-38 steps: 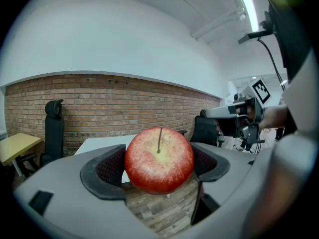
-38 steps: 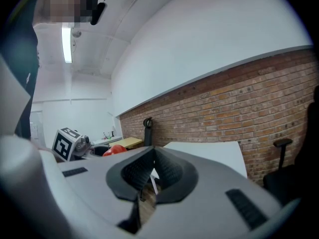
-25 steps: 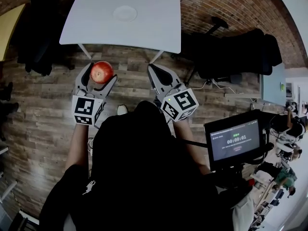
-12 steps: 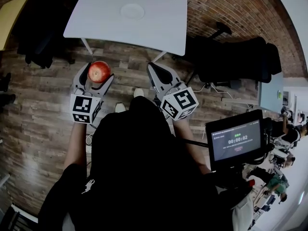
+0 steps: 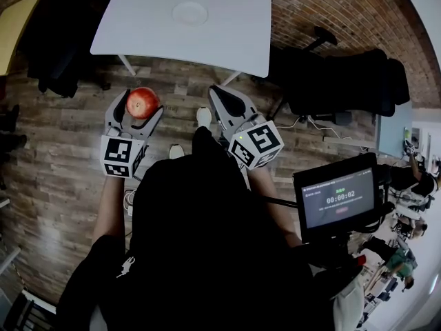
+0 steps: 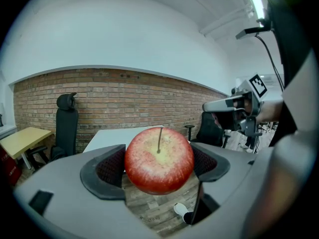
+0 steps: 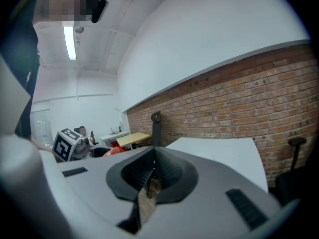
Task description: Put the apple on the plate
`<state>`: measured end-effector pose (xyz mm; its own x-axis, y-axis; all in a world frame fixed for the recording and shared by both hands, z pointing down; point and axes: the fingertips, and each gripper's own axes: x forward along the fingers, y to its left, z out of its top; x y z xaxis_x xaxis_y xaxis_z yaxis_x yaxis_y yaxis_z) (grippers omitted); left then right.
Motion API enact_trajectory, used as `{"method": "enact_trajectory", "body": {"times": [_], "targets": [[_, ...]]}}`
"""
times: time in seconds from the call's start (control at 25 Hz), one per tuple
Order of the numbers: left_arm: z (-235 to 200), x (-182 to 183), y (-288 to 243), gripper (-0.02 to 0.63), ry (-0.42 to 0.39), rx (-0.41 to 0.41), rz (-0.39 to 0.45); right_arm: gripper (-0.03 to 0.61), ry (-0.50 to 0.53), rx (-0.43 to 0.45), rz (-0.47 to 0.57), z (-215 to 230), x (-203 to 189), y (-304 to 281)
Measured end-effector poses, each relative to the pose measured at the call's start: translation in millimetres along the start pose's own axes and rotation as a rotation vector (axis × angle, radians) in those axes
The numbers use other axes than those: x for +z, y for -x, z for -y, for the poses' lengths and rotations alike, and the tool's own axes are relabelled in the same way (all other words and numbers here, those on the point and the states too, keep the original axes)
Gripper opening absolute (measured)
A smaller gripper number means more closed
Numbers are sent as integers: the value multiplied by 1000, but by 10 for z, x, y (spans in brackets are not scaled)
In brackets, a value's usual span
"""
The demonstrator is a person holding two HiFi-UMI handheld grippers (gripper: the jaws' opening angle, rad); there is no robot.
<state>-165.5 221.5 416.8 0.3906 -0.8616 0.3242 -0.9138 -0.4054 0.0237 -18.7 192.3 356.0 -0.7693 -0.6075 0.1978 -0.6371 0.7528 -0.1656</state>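
Fig. My left tongs (image 5: 138, 106) clamp the red apple (image 5: 143, 103) above the wooden floor (image 5: 62, 150), well apart from the white plate (image 5: 190, 12) on the bench (image 5: 231, 36). My right tongs (image 5: 222, 96) are closed and empty.

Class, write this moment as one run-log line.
left gripper: shut on apple | right gripper: shut, empty | plate: bare, on table | apple not yet placed

Red apple (image 5: 142, 103) clamped between the left gripper's (image 5: 139, 105) jaws; round white plate (image 5: 190, 13) flat on the white table (image 5: 231, 36).
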Motion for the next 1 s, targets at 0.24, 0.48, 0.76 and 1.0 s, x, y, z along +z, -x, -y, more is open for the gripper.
{"method": "enact_trajectory", "body": {"times": [0.24, 0.48, 0.76, 1.0], "targets": [[53, 25, -67, 407, -15, -3, 8, 5, -4, -7, 11, 77, -47, 44], [65, 136, -176, 407, -32, -2, 24, 5, -5, -6, 19, 201, -41, 22], [-114, 523, -975, 407, -31, 25, -2, 5, -22, 26, 11, 1024, 254, -373], [-191, 785, -1576, 407, -19, 68, -19, 5, -31, 82, -1, 1655, 423, -708]]}}
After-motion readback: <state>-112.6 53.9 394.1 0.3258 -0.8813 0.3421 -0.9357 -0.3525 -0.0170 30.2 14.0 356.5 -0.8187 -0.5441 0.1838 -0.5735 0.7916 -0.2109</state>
